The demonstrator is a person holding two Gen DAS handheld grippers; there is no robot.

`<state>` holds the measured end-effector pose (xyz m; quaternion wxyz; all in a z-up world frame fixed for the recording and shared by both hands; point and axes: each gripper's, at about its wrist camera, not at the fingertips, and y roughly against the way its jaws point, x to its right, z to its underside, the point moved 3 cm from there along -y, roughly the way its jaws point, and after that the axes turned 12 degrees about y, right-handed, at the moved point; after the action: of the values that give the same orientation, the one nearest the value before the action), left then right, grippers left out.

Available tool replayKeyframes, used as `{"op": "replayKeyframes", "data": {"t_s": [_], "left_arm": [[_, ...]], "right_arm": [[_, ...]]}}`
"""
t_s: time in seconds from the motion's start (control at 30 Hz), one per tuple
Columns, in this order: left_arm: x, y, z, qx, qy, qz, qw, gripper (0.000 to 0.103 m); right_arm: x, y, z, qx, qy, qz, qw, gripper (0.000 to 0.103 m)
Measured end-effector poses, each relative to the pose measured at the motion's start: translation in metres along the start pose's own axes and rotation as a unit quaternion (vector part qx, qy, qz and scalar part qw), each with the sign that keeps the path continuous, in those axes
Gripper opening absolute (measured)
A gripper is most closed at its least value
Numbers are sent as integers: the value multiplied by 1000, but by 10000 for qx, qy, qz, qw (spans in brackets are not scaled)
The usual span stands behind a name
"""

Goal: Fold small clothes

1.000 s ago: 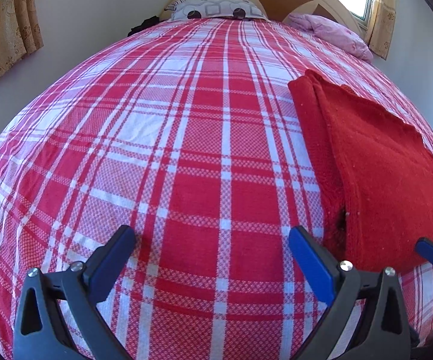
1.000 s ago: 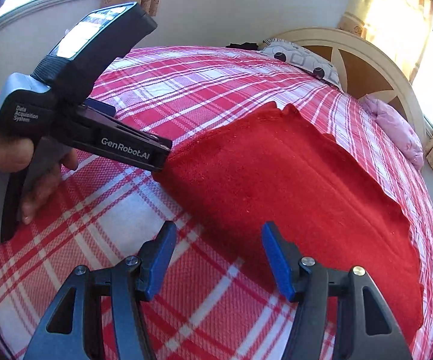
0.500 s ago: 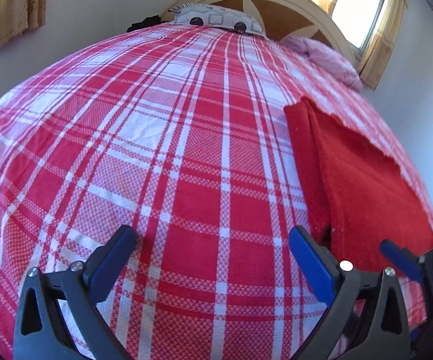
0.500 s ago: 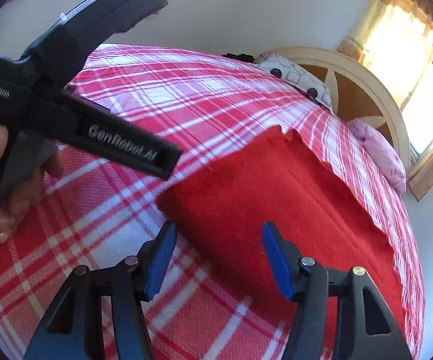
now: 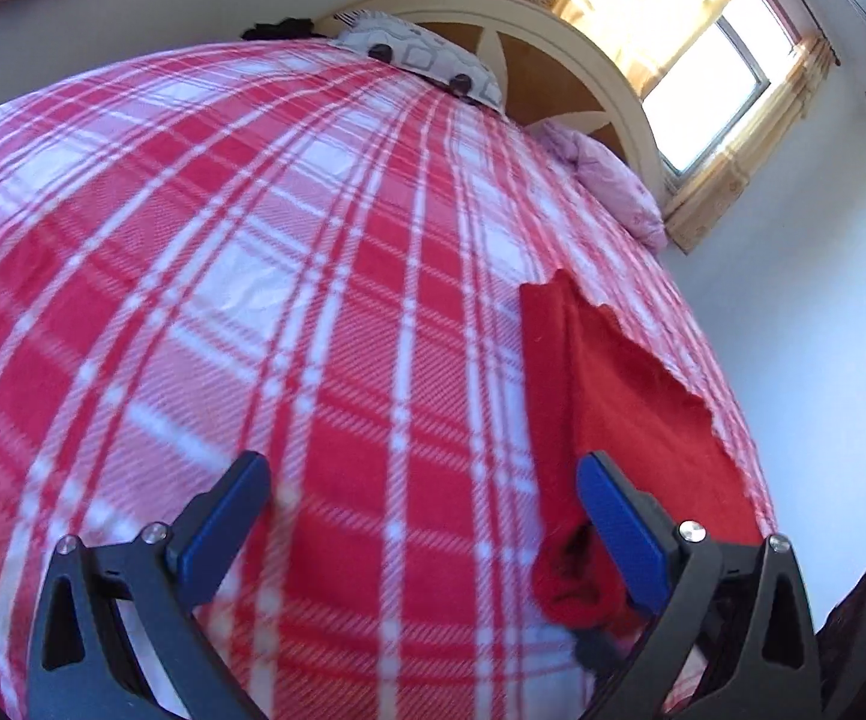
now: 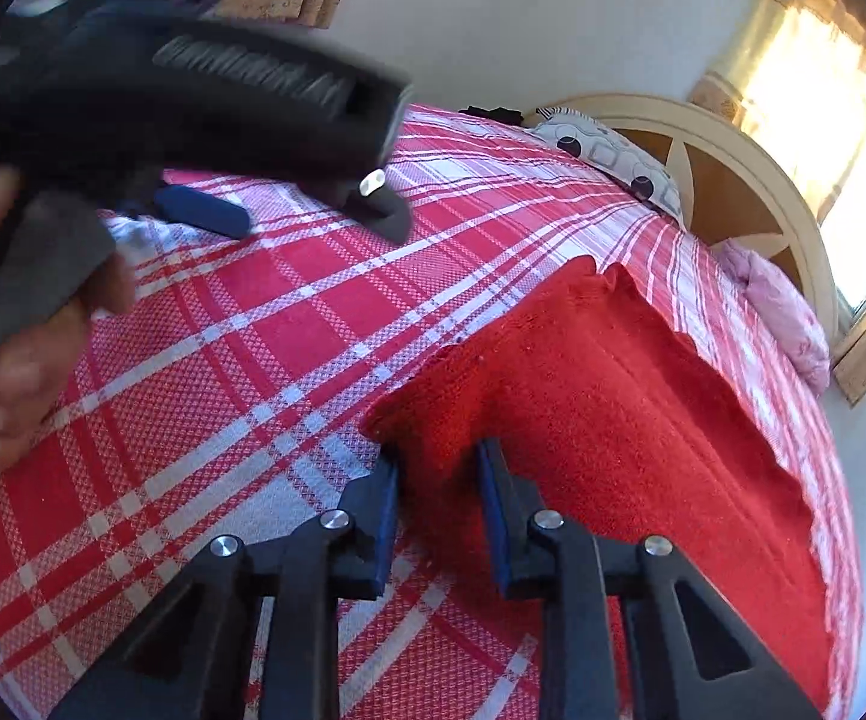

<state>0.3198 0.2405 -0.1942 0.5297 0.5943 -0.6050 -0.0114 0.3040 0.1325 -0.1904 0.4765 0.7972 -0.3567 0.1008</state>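
**On the plaid bed: right claw pinches the red cloth's near corner**

At the far left of the right wrist view, the person's left hand (image 6: 18,360) grips the handle of the left claw (image 5: 414,516), which shows there as a dark, blurred body above the red-and-white plaid bedspread (image 6: 240,372). From its own camera, the left claw's blue pads stand wide apart with nothing between them, over bare plaid; its right pad (image 5: 619,534) sits just beside the rolled near end of the red cloth (image 5: 631,396).

Toward the middle, the red cloth (image 6: 613,420) lies folded and flat on the right half of the bed, its long fold edge running away toward the headboard (image 6: 727,180). The right claw (image 6: 439,468) has its pads drawn close together on the cloth's near left corner, the fabric bunched between them.

Farther right and back, a patterned pillow (image 6: 607,150) rests against the headboard, a pink pillow (image 6: 787,312) lies near the bed's right edge, and a sunlit window (image 5: 709,90) with yellow curtains fills the corner.
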Motion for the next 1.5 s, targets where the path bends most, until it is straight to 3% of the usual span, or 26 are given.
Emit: {"op": "replayKeyframes", "data": {"t_s": [0.17,0.37,0.47,0.63,0.67,0.7,0.73,0.83,1.0,1.2,1.5], "left_arm": [[34,-38,-27,-214,-335,128,9991,99],[69,-84,-44,-739,-788,264,9938,92],[79,-107,-46,-973,-1026,129,9899,81],[88,-124,-49,-1107,-1271,60,9857,75],[90,-126,-50,-1126,-1273,80,9854,62],[91,-127,-49,-1148,-1289,75,9850,27],[92,-130,-48,-1230,-1321,69,9836,16],[93,-127,-48,-1223,-1242,163,9846,14],[96,-113,-54,-1091,-892,296,9896,13],[116,-99,-59,-989,-410,637,9922,12],[162,-95,-47,-905,-542,820,9910,12]], "right_arm": [[1,-1,1,56,-62,-64,9999,25],[-2,-2,2,59,-71,-37,10000,25],[-6,-2,1,50,2,40,10000,25],[-9,0,1,61,-15,38,10000,25],[-10,0,1,61,-8,45,10000,25],[-11,1,1,64,-8,46,10000,25],[-11,2,1,76,-26,35,10000,17],[-3,7,2,208,-202,-95,9995,10],[22,30,9,598,-828,-366,9941,9],[53,66,24,1010,-1258,-296,9865,9],[110,85,62,1136,-2296,-566,9650,8]]}}
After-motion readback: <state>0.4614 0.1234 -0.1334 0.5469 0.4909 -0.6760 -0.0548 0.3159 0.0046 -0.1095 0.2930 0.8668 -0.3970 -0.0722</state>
